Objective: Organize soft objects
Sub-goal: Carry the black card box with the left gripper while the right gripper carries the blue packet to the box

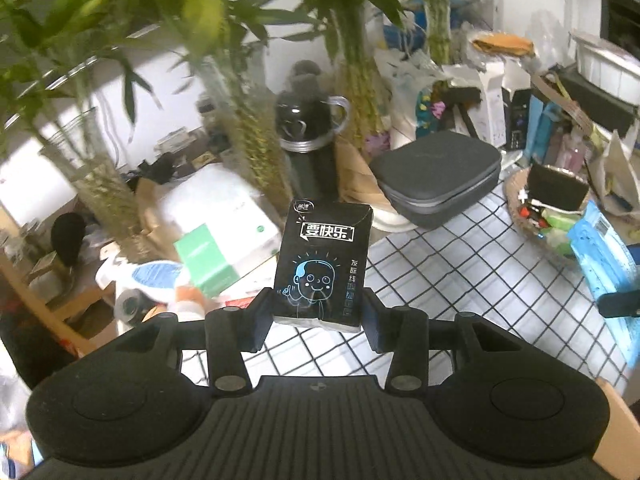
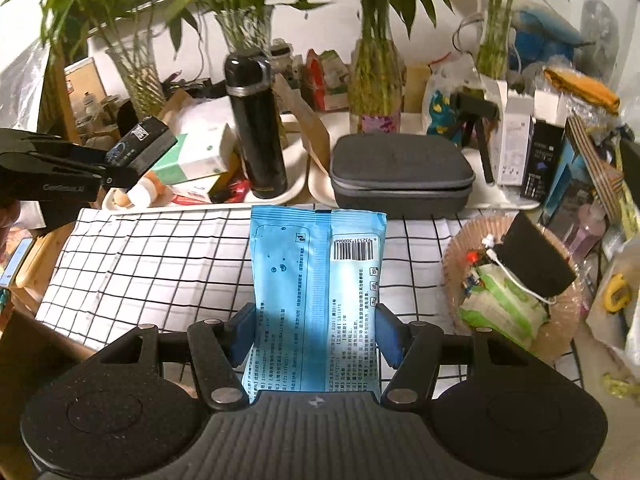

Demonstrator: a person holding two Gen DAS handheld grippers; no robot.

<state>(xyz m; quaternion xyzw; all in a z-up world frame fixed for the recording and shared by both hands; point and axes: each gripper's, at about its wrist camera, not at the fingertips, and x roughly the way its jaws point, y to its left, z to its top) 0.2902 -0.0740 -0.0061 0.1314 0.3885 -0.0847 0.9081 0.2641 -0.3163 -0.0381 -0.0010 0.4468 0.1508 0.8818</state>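
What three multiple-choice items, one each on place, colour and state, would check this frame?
1. Where does the woven basket sit relative to the checked cloth?
A. at its right edge
B. at its left edge
C. under it

2. What colour is the wipes pack in the right gripper?
A. green
B. light blue
C. red

3. What is the left gripper doing?
A. open, holding nothing
B. shut on the black tissue pack
C. gripping the black flask

Answers:
1 A: the basket lies on the cloth's right side.
2 B: its wrapper is pale blue.
3 B: both fingers press the pack's sides.
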